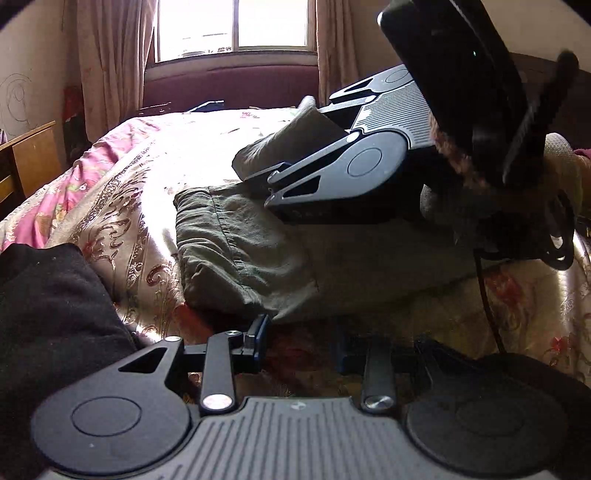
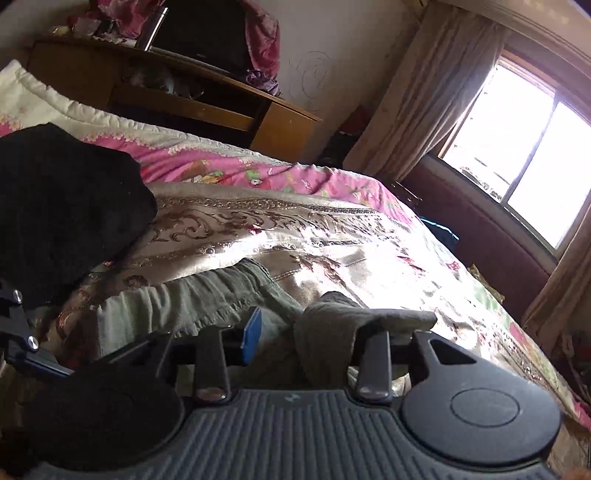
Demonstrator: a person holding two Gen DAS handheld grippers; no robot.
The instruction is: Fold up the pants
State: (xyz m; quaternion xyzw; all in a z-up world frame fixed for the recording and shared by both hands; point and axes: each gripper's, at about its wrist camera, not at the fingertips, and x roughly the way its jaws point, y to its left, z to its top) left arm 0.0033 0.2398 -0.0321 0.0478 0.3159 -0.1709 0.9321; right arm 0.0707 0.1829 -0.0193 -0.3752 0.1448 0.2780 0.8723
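In the left wrist view there is one pair of olive-green pants (image 1: 240, 251), lying on a gold-patterned bedspread (image 1: 147, 206) across the middle of the frame, waistband end toward the left. One black garment (image 1: 48, 314) fills the lower left. There is one window (image 1: 234, 26) at the top with a curtain on each side, and one wooden cabinet (image 1: 29, 162) at the left edge. Two grippers show. The left gripper (image 1: 301, 341) sits at the bottom centre, its jaws apart with bare bedspread between them; the near edge of the pants lies just beyond its fingertips, and whether the left pad touches the cloth cannot be told. The right gripper (image 1: 295, 147) reaches in from the upper right, above the pants, with a raised fold of the green cloth between its two fingers.

In the right wrist view the same single pair of pants (image 2: 177, 302) stretches from lower left to centre on the bedspread (image 2: 295, 236). The one black garment (image 2: 62, 206) lies at the left, the one cabinet (image 2: 207, 107) at the upper left, the one window (image 2: 524, 147) at the right. The right gripper (image 2: 321, 334) stands at the bottom centre, jaws parted. A fold of the pants rises between them and drapes over the right finger (image 2: 373, 347). The blue-padded left finger stands clear of the cloth, so nothing is clamped. Part of the left gripper (image 2: 22, 332) shows at the left edge, beside the pants.
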